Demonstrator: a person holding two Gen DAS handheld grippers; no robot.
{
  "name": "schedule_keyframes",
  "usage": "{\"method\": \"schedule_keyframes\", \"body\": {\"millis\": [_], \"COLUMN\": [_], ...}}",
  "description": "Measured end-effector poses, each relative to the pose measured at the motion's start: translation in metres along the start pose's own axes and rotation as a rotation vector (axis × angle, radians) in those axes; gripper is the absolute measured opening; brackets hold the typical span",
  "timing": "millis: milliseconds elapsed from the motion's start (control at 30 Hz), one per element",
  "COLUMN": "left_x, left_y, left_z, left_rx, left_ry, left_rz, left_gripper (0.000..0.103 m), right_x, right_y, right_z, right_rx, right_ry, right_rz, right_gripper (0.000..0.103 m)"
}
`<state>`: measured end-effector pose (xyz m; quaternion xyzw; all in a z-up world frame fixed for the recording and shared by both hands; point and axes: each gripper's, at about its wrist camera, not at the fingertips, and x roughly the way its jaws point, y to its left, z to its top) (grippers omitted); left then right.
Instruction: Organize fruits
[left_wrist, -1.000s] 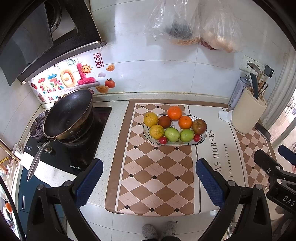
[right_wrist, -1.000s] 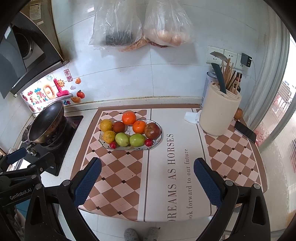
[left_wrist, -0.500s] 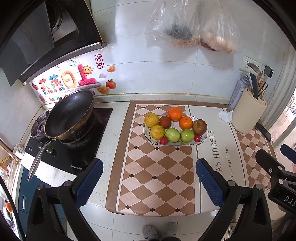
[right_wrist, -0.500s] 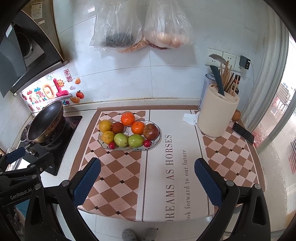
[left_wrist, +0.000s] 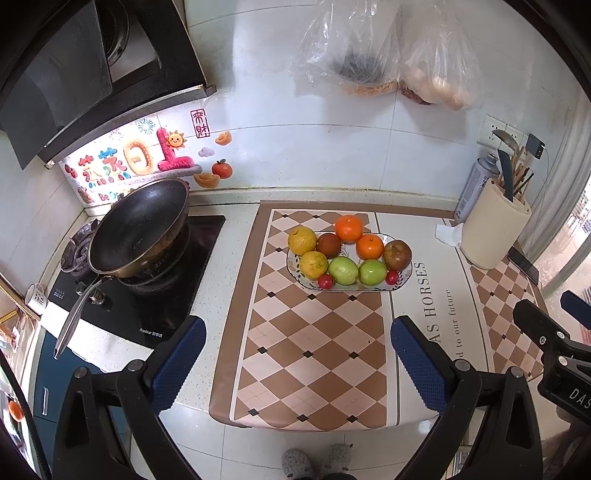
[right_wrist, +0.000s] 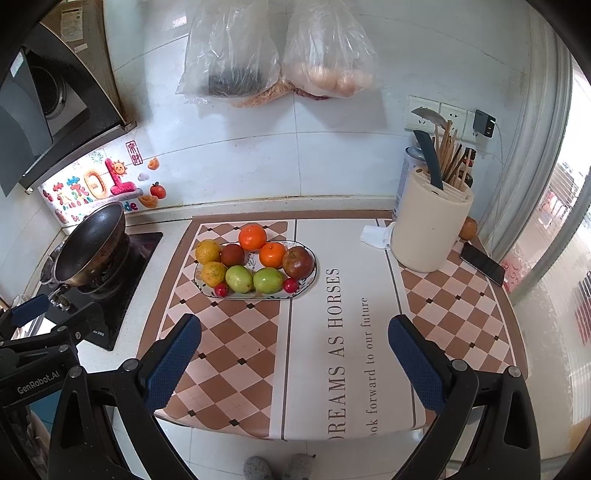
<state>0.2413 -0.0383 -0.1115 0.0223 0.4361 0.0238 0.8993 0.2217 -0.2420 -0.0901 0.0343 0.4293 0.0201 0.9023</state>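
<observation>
Overhead, checkered mat (left_wrist: 314, 332) on countertop (left_wrist: 229, 258).

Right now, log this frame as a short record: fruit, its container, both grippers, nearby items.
fruit: two oranges, two yellow citrus, two green fruits, two dark red fruits, two small red ones
container: patterned plate on the checkered mat
left gripper: open, empty, short of the plate
right gripper: open, empty
nearby: wok on stove, utensil holder, phone

Left claw (left_wrist: 297, 362) & right claw (right_wrist: 293, 360) both wide apart, empty, hovering side by side.
</observation>
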Motion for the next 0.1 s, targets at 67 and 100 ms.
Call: {"method": "schedule_keyframes", "body": {"millis": [67, 100], "left_x": [-0.0023, -0.003], "left_y": [0.0001, 0.0], "left_z": [-0.0004, -0.0004], "left_rx": [0.001, 0.001], "left_ry": [-0.008, -0.009], "left_rz": [0.0, -0.001], "left_gripper": [0.103, 0.103], "right_x": [-0.0001, -0.0003], "right_y": [-0.0002, -0.0002], "right_z": [-0.0002, -0.0002], "right_rx": [0.002, 0.002], "right_ry": [0.001, 0.001], "right_rz": [0.001, 0.0], "right_gripper": [0.103, 0.103]}}
